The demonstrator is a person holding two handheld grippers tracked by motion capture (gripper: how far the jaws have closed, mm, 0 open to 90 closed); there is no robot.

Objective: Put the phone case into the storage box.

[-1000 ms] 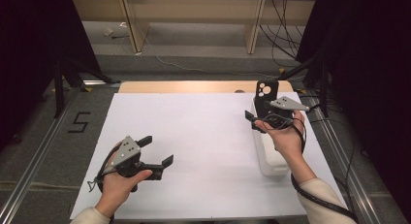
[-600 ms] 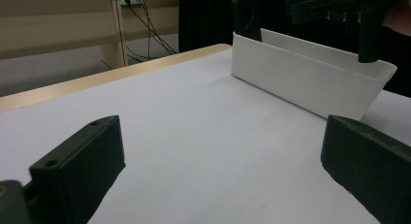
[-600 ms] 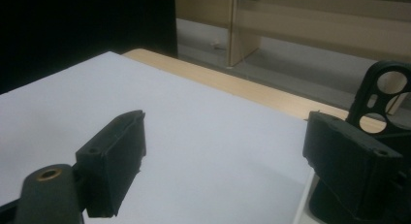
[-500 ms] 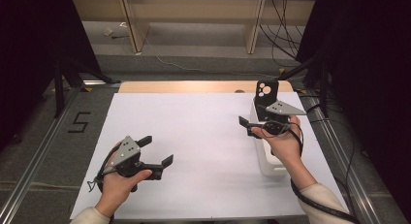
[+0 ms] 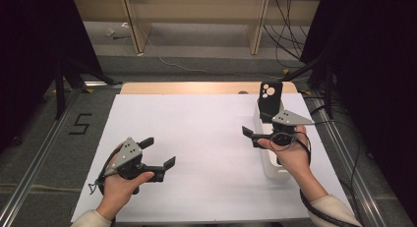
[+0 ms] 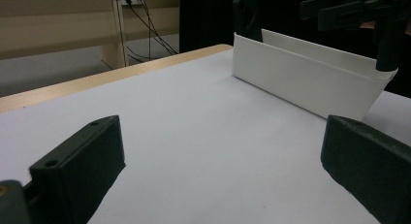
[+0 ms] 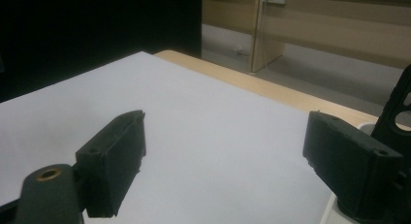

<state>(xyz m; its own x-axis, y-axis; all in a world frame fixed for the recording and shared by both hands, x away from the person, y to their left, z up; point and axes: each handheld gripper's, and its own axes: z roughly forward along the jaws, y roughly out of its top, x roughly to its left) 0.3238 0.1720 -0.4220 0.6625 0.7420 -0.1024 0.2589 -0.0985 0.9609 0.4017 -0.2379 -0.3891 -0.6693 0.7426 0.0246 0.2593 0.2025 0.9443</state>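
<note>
My left gripper (image 5: 158,152) rests low over the white sheet (image 5: 206,138) at the front left, jaws open and empty; in its own view the left gripper (image 6: 223,136) faces a white bin (image 6: 310,78). My right gripper (image 5: 251,136) hovers by the white bin (image 5: 269,167) at the right, pointing left, jaws open with nothing between them. A black phone case (image 5: 270,97) stands upright at the bin's far end. In the right gripper view the open right gripper (image 7: 225,136) looks over bare sheet, with the phone case (image 7: 400,107) at the right edge.
A wooden table edge (image 5: 196,87) runs along the far side of the sheet. Metal rails (image 5: 34,158) flank the table. The right gripper (image 6: 358,10) hangs above the bin's near end in the left gripper view.
The right gripper has drifted toward the person and slightly left, away from the phone case. The left gripper has stayed put.
</note>
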